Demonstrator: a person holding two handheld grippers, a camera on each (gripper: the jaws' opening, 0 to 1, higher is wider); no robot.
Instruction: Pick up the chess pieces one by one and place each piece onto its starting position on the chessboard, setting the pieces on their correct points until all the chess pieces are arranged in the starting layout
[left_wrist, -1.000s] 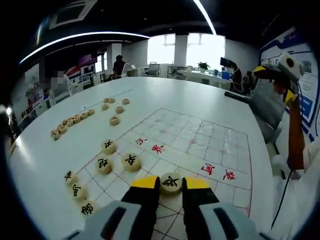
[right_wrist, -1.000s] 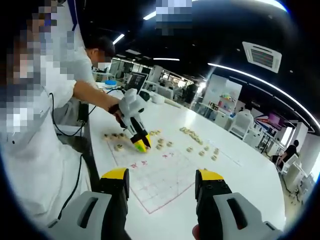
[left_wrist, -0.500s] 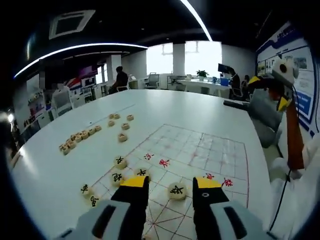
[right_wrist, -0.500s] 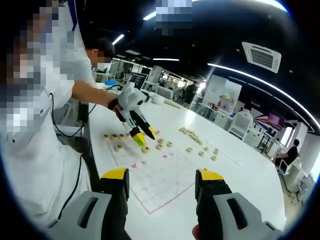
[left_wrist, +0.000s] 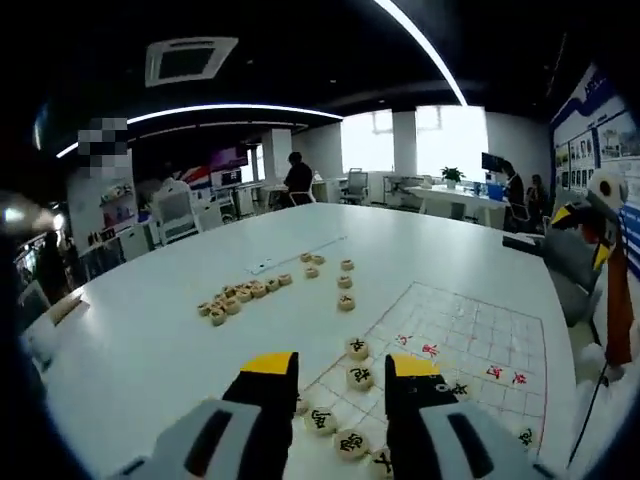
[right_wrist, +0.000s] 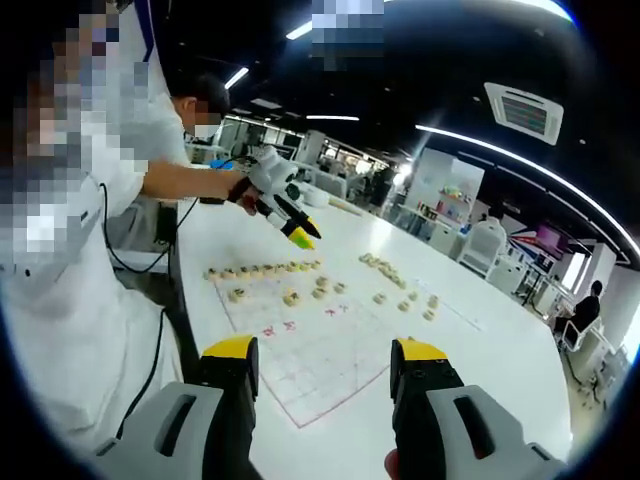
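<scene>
My left gripper is open with nothing between its jaws, hanging above the near corner of the chessboard. Round wooden chess pieces lie on the board below it. In the right gripper view, a person's hand holds the left gripper up above the table, clear of the row of pieces along the chessboard's far edge. One piece sits just inside that row. My right gripper is open and empty, held in the air near the board's other side.
Loose pieces lie in a cluster on the white table left of the board, with a few more nearer its edge. The right gripper shows at the far right. Office desks and chairs stand behind.
The left gripper opened, left its piece on the board, then rose and drew back from the board. The right gripper has stayed still.
</scene>
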